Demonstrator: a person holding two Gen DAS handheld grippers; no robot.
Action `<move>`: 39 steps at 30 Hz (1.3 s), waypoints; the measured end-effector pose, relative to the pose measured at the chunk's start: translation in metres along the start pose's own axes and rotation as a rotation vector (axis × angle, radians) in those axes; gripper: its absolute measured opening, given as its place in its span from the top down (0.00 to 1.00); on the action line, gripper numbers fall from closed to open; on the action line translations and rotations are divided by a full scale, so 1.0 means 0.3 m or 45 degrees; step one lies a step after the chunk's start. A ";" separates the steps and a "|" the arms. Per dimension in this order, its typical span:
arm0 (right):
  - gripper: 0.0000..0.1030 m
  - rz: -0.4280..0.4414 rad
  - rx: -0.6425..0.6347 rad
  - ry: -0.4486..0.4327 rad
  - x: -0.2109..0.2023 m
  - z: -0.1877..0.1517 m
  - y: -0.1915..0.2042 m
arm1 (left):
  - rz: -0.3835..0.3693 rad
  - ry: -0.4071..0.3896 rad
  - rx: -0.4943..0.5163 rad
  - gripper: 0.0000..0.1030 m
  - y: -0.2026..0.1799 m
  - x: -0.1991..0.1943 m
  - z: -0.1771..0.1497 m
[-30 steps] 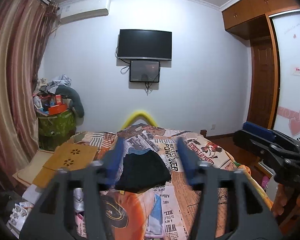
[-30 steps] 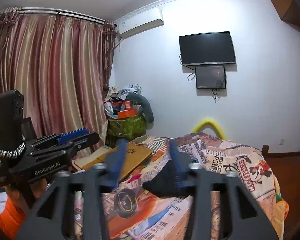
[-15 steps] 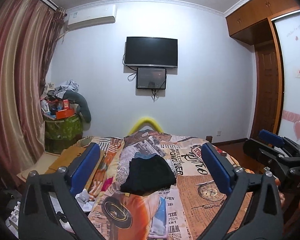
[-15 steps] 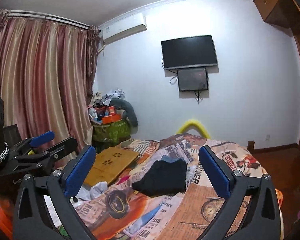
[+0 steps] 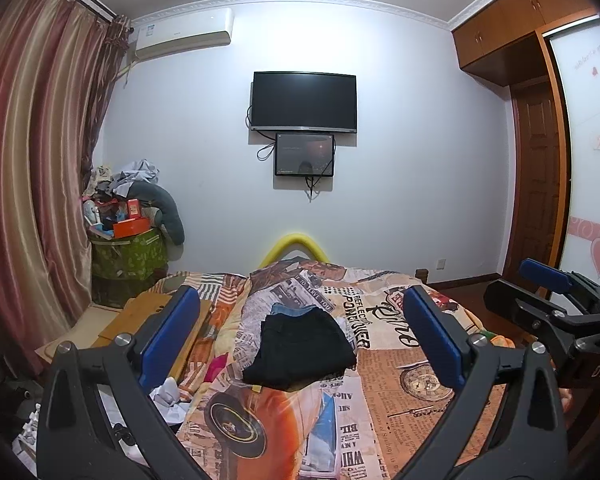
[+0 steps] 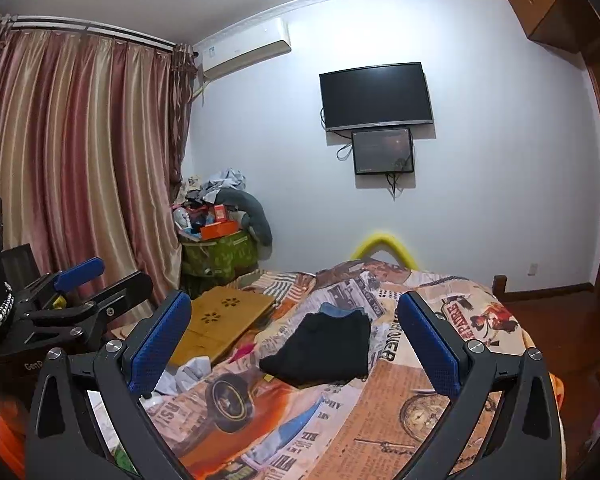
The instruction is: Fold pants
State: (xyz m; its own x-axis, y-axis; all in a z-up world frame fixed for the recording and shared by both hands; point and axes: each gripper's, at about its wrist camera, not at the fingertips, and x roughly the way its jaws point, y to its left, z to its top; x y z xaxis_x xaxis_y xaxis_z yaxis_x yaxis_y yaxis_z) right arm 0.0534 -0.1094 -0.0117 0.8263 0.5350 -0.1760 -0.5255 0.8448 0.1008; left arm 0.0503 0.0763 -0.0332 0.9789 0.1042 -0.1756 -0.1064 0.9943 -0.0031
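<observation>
Black pants (image 5: 300, 350) lie folded into a compact rectangle on the bed, with a bit of blue garment (image 5: 290, 310) showing under their far edge. They also show in the right wrist view (image 6: 324, 350). My left gripper (image 5: 300, 336) is wide open and empty, held in the air well short of the pants. My right gripper (image 6: 294, 334) is wide open and empty too, raised above the near part of the bed. Each gripper appears at the edge of the other's view, the right one (image 5: 552, 304) and the left one (image 6: 72, 300).
The bed wears a newspaper-print cover (image 5: 380, 400). A wooden lap table (image 6: 224, 320) and crumpled white cloth (image 6: 188, 374) lie at its left edge. A cluttered green bin (image 5: 128, 256) stands by the curtain (image 5: 32, 184). A wardrobe and door (image 5: 540, 184) stand on the right.
Both grippers went from nearly shut to wide open and pulled back a little from the bed. The pants have not moved.
</observation>
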 end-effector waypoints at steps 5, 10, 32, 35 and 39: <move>0.00 -0.003 -0.002 0.018 -0.001 -0.005 0.004 | 0.010 -0.014 0.004 0.00 -0.005 -0.001 -0.014; 0.00 -0.010 -0.001 0.030 -0.002 -0.007 0.003 | -0.002 0.003 0.011 0.00 -0.010 0.008 -0.019; 0.00 -0.046 0.002 0.031 -0.012 0.002 -0.010 | -0.054 0.044 -0.004 0.00 0.010 0.031 -0.009; 0.00 -0.049 0.000 0.031 -0.013 0.002 -0.011 | -0.058 0.048 -0.007 0.00 0.014 0.033 -0.009; 0.00 -0.047 0.003 0.032 -0.012 0.003 -0.013 | -0.073 0.047 -0.008 0.00 0.014 0.035 -0.009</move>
State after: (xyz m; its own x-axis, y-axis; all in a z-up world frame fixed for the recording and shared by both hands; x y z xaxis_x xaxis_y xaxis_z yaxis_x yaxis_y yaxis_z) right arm 0.0525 -0.1145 -0.0106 0.8398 0.5030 -0.2043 -0.4941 0.8640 0.0964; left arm 0.0596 0.0815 -0.0375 0.9763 0.0462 -0.2113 -0.0517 0.9985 -0.0206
